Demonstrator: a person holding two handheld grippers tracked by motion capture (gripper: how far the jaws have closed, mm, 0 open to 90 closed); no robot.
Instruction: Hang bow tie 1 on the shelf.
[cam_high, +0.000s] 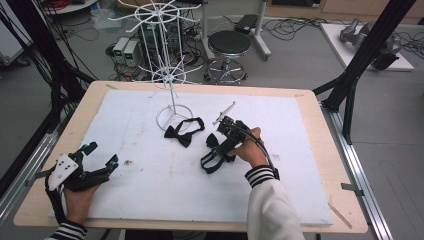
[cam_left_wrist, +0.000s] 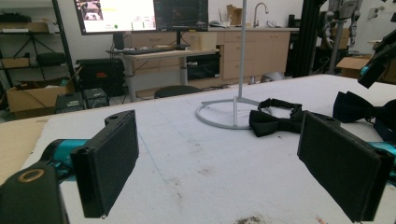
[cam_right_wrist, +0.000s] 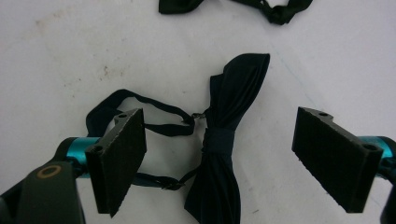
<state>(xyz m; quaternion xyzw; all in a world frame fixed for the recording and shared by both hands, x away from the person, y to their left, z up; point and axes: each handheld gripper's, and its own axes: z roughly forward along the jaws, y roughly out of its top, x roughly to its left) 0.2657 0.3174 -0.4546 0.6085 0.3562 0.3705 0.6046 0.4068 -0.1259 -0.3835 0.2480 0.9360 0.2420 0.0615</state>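
Nearest the person, we see the left gripper (cam_high: 100, 160) resting low at the near left corner of the white mat (cam_high: 150, 190), its jaws spread wide with nothing between them; in the left gripper view its two black pads (cam_left_wrist: 109, 163) frame bare mat and look across toward the stand. Toward the middle of the mat, the right gripper (cam_right_wrist: 233, 158) hangs above the near bow tie (cam_right_wrist: 224, 140), jaws likewise wide apart and holding nothing. In the right gripper view the tie's knot lies between the two pads, the wings run up and down the picture, and its thin strap (cam_right_wrist: 140, 105) loops off to the left and passes under the left pad. In the high view this tie (cam_high: 216, 152) lies on the mat just under the right hand (cam_high: 247, 150). We judge the step in hand to be the approach for a pick. The next move, in our judgement, calls for lowering the jaws to the mat and closing them across the knot or a wing, taking care that the loose strap does not snag. Farther off lies a second bow tie (cam_high: 184, 132), just beside the ring base of the white wire stand (cam_high: 172, 117), whose hooked arms we take for the likely hanging place.
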